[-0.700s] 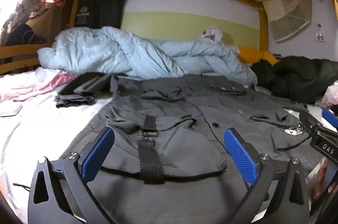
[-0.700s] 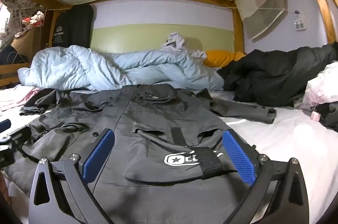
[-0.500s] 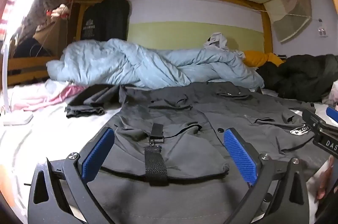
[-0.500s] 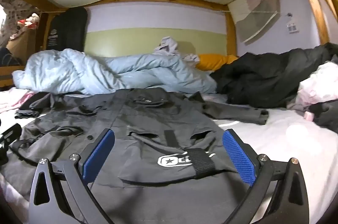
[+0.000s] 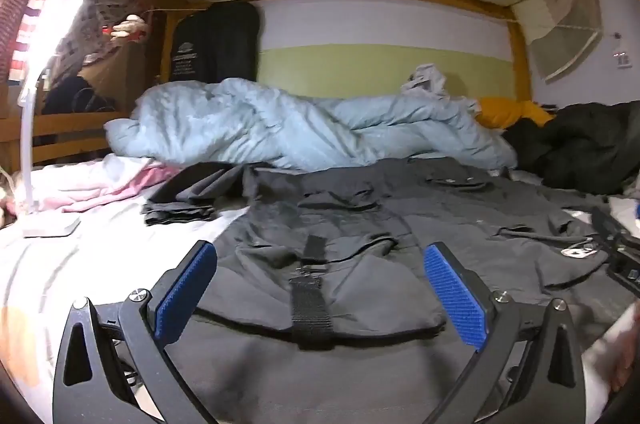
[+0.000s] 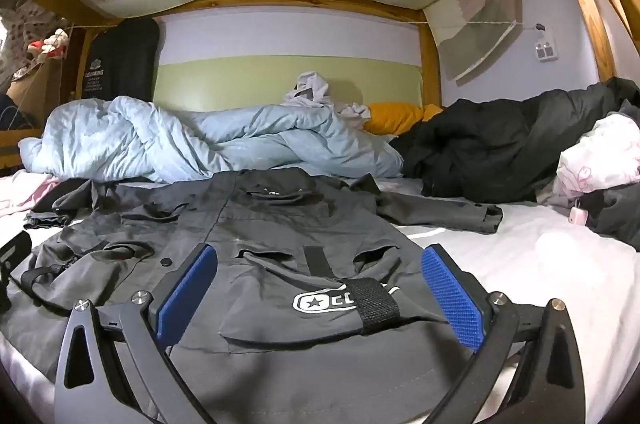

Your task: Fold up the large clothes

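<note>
Dark grey jacket [image 6: 280,224] flat on bed, sleeves out (both grippers' fingers [image 5: 186,290] wide, empty)

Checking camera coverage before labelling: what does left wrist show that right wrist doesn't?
Only the left wrist view: a lit white desk lamp on the sheet at far left, and the jacket's plain strapped pocket between the open left gripper.

Only the right wrist view: the jacket's outstretched sleeve, the star-logo pocket between the open right gripper, and pink-and-white bedding at far right.

Both: the grey jacket spread flat, the light blue duvet, the yellow pillow and the black coat.
</note>
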The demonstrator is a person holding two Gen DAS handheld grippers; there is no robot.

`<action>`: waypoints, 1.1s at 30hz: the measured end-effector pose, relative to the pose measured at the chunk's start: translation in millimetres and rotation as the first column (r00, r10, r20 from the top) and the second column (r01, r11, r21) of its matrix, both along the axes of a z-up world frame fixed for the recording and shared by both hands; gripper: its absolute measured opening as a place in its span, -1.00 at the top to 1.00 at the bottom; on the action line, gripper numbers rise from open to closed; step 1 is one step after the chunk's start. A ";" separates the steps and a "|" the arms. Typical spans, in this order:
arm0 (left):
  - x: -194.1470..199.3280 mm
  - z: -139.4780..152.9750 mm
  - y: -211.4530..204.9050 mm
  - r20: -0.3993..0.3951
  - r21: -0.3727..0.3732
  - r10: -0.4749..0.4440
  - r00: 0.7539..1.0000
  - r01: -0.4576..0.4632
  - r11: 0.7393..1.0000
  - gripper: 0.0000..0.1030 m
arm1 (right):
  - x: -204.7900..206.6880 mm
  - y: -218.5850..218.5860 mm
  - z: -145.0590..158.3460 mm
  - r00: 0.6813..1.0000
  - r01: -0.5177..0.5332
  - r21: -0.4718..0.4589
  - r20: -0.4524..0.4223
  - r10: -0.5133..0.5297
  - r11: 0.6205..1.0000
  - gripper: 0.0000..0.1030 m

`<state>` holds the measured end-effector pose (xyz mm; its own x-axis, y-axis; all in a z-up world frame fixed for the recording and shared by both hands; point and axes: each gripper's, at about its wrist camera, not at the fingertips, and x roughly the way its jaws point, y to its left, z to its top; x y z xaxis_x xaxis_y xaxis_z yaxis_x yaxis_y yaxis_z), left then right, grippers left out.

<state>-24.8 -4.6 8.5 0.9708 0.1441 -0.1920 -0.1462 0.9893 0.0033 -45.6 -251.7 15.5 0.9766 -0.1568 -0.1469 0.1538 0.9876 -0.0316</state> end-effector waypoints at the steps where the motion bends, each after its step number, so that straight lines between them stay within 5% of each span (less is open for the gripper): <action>1: 0.4 -0.1 0.1 -0.001 0.001 0.014 1.000 -0.014 1.000 -1.00 | -1.2 -0.2 0.1 1.000 0.001 0.002 0.005 -0.001 1.000 -1.00; 10: -1.4 -2.4 3.0 0.011 -0.018 -0.055 0.998 0.055 0.998 -1.00 | -2.4 0.9 0.0 1.000 -0.009 -0.002 0.006 0.009 1.000 -1.00; 33: -0.7 -3.1 -11.6 0.016 0.048 -0.037 0.999 0.036 0.998 -1.00 | -1.7 9.6 -1.7 1.000 0.010 -0.045 -0.005 -0.010 0.999 -1.00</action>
